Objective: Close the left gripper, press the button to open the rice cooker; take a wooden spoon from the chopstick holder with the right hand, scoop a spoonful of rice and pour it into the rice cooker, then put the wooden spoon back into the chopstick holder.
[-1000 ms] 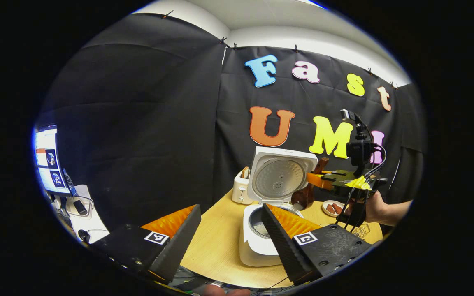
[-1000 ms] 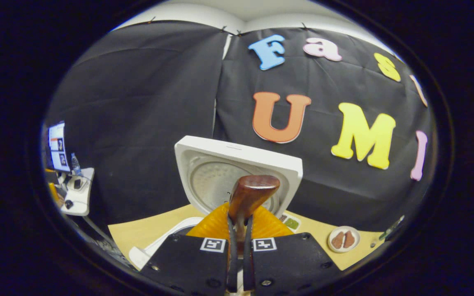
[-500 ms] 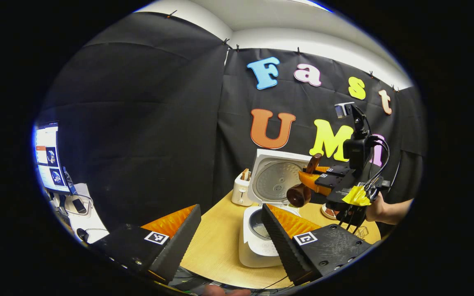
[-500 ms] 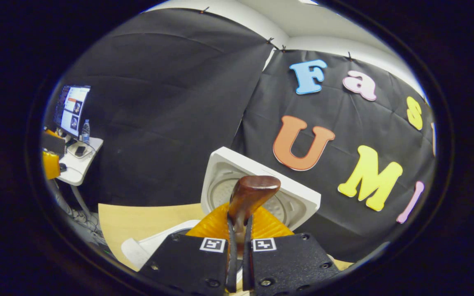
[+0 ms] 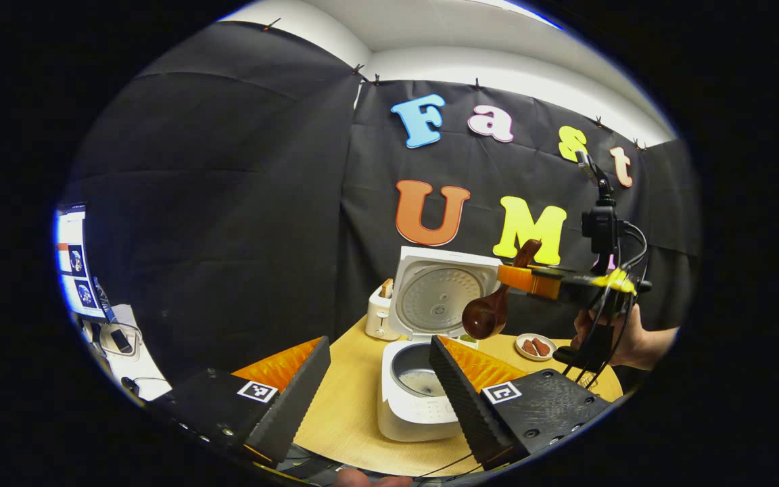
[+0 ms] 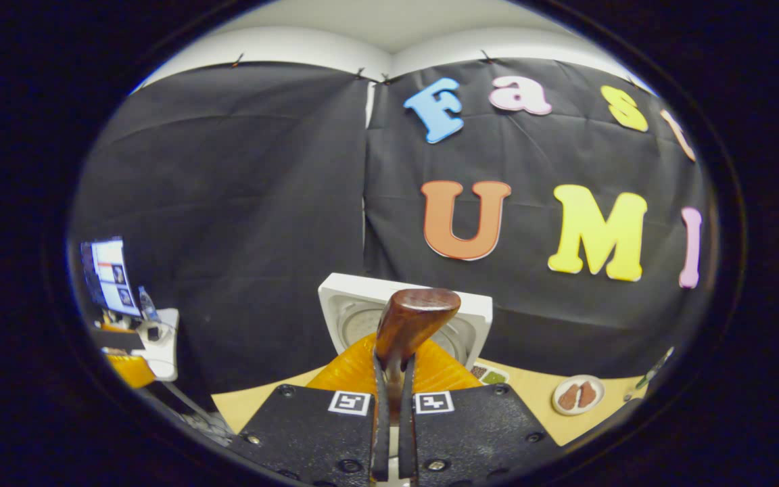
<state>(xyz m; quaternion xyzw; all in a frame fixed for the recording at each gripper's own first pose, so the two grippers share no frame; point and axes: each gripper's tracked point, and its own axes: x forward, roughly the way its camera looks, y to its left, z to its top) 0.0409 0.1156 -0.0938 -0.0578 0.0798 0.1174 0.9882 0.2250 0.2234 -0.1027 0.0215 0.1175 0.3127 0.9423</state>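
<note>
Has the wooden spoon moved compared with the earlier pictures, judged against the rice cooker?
Yes. In the left gripper view the wooden spoon, held in the right claw, has risen: its bowl hung low beside the rice cooker pot and now sits higher against the open lid.

No readable brand, number or label shows on the rice cooker [image 5: 416, 399] or its raised lid [image 5: 440, 294]. Each tool finger carries a small square black-and-white coded marker [image 5: 257, 390], a pattern rather than text; two more such markers [image 6: 350, 402] show in the right gripper view.
</note>
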